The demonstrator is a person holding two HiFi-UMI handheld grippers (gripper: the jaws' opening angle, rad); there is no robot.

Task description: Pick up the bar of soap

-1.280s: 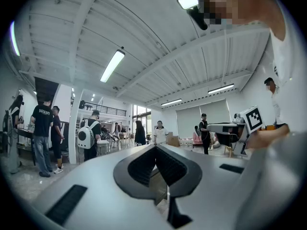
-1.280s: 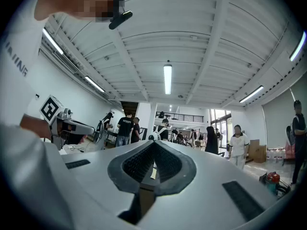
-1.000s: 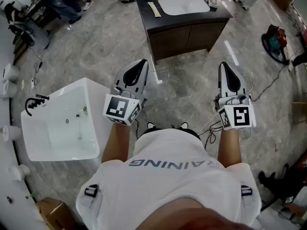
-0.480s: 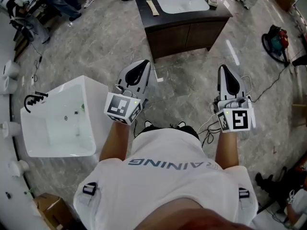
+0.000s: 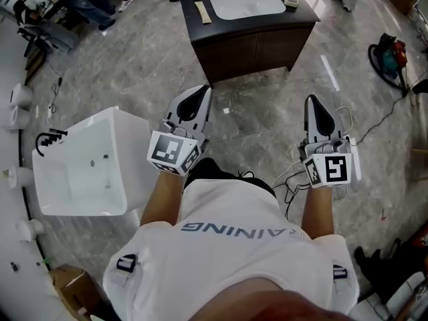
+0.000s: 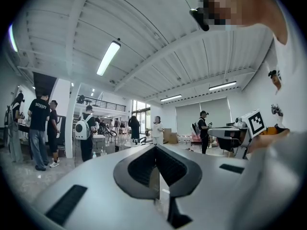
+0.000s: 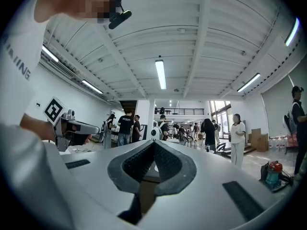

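Floor ahead: bare marble floor (image 5: 261, 112) is left open from the grippers to the far cabinet.
Far centre: the way is closed by a dark vanity cabinet (image 5: 254, 45); small items are crowded round its sink (image 5: 247, 4).
Left: passage is blocked by a white tub (image 5: 114, 116), seen just left of the left gripper (image 5: 190, 102).
Right: loose cables (image 5: 291, 179) are trailed by the right gripper (image 5: 317, 109); a red tool (image 5: 388, 51) is left far right.
Near left: a cardboard box (image 5: 73, 289) is stood by the wall.
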